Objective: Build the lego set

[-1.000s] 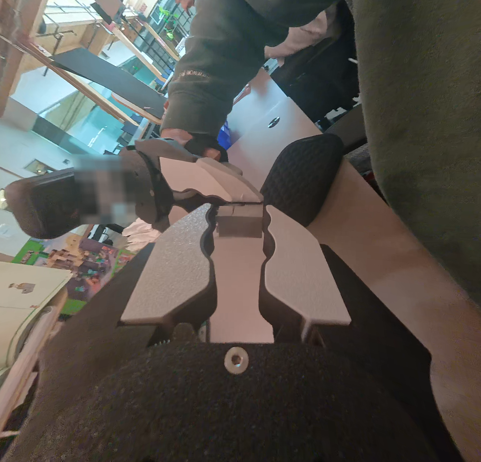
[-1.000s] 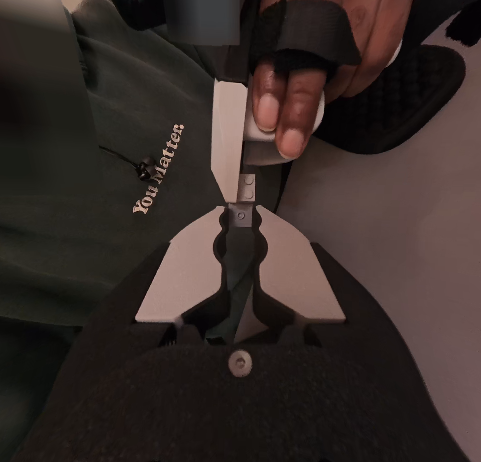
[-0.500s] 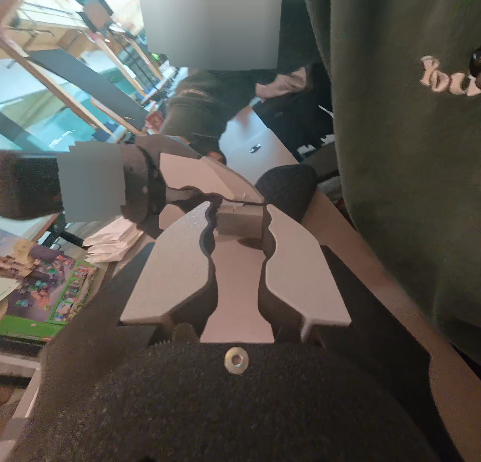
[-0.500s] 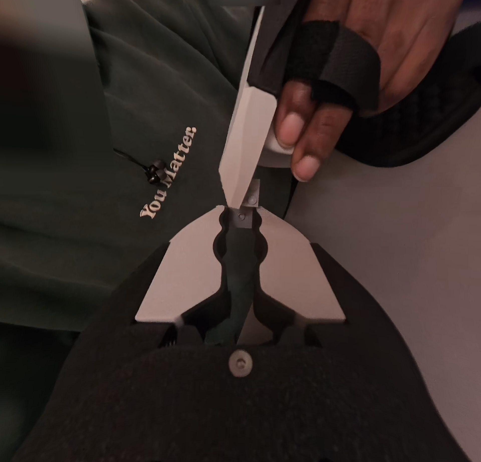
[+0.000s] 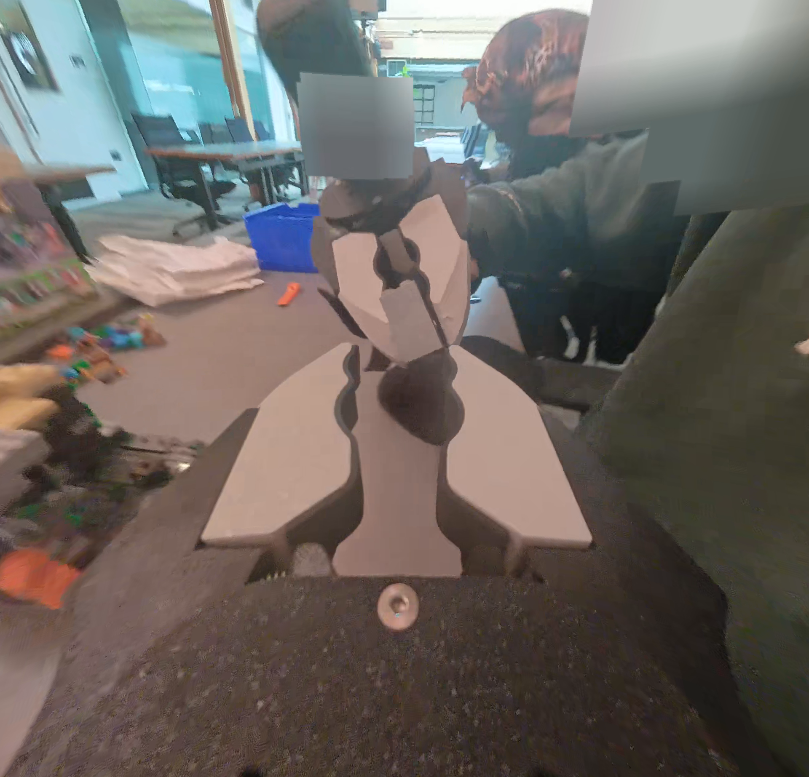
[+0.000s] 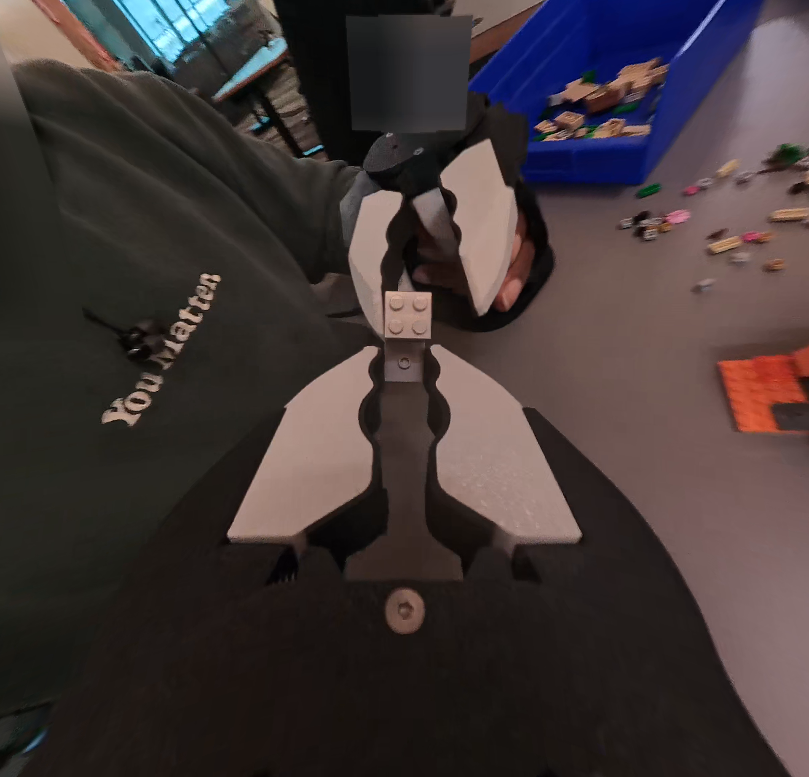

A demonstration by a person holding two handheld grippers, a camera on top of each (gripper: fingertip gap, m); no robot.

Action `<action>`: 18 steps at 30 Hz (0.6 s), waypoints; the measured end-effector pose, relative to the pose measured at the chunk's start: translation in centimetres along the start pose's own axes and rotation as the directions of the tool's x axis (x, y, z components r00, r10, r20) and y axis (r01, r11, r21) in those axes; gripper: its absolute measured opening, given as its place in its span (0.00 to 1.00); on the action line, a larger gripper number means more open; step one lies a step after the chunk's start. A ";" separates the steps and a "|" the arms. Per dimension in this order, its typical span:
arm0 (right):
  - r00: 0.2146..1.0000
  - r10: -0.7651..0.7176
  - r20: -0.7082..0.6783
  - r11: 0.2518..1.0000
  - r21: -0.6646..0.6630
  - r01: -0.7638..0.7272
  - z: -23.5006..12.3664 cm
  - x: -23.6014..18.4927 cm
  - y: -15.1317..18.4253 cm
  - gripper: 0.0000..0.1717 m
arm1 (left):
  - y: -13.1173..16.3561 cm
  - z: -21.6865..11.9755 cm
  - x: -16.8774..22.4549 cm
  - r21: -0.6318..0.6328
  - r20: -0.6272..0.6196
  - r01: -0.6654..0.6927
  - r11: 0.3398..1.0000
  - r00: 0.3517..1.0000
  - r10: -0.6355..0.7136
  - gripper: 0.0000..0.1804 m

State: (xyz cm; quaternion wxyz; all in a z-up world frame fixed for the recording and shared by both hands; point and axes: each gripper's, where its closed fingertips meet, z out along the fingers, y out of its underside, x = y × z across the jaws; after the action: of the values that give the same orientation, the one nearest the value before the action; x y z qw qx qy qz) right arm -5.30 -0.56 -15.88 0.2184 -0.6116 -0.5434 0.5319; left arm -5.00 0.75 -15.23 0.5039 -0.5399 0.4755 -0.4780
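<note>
Your right tongs (image 6: pixel 403 353) are clamped on the one grey brick (image 6: pixel 407 318). Both pads press its narrow lower part, and its square face with four studs stands upright just past the tips. Your left tongs (image 5: pixel 402 353) point back at it with their jaws apart. In the right wrist view the studded face sits in front of one left fingertip, while the other fingertip stands clear of it, so the left tongs are at the brick but not gripping it. Your hand (image 6: pixel 512 266) shows behind those fingers, and your dark green sweatshirt (image 6: pixel 131 231) fills the left of that view. I count one grey brick, two tongs, one orange plate (image 6: pixel 761 388) lying flat on the desk (image 6: pixel 613 449) and one blue bin (image 6: pixel 613 156). The loose small bricks (image 6: pixel 722 244) strewn near the bin are too many and too blurred to count. Only the right wrist view shows the studs, the pads pressing, the tan pieces in the bin and the orange plate. Only the left wrist view shows a stack of white sheets (image 5: pixel 175 266) and one small orange piece (image 5: pixel 289 294) near the bin. Farther off, it also shows another person (image 5: pixel 547 187) and a long table with dark chairs (image 5: pixel 227 150).
</note>
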 end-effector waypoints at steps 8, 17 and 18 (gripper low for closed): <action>0.987 -0.096 -0.130 0.994 -0.073 0.087 -0.4 2.0 1.4 0.10 | 1.1 1.1 -0.1 -0.044 -0.046 0.159 0.986 0.986 -0.161 0.15; 0.908 -0.310 -0.282 0.949 -0.156 0.276 -0.7 2.4 0.8 0.11 | 1.0 1.1 -0.8 0.011 -0.060 0.248 0.969 0.967 -0.247 0.09; 0.870 -0.372 -0.325 0.928 -0.155 0.339 -0.9 2.6 0.4 0.15 | 0.8 1.0 -0.9 0.029 -0.078 0.292 0.956 0.954 -0.289 0.09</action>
State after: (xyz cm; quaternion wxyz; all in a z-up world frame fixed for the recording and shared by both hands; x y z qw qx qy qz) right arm -4.74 1.88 -17.01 0.3764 -0.5952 -0.6234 0.3397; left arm -4.15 1.71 -16.08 0.4212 -0.5759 0.3994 -0.5757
